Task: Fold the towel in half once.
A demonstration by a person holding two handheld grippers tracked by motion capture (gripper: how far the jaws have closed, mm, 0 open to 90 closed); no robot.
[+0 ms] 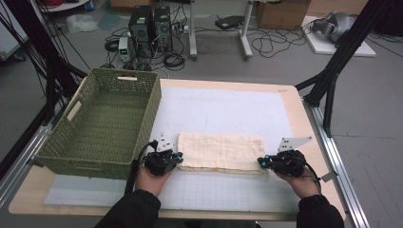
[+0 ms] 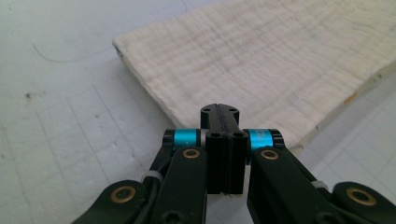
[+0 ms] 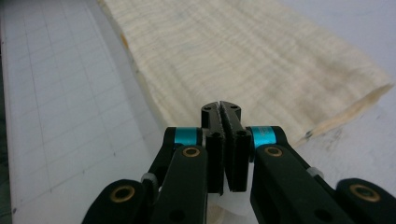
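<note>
— What lies on the gridded mat (image 1: 228, 190)?
— A folded cream cloth (image 1: 221, 152), crinkly, beside the woven green basket (image 1: 102, 123).
— The grippers?
— Left gripper (image 1: 179, 158) and right gripper (image 1: 260, 161) each pinch a cloth end, jaws clenched.

Cream cloth (image 1: 222, 152) with faint checks, green woven basket (image 1: 102, 124), white gridded mat (image 1: 228, 190), black grippers with blue bands.

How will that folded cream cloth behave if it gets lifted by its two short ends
The folded cream cloth looks like soft, crinkled gauze, so it would probably sag in the middle. Its stacked layers may slip apart or unfold. It seems light, and lying flat on the mat it shouldn't roll.
</note>
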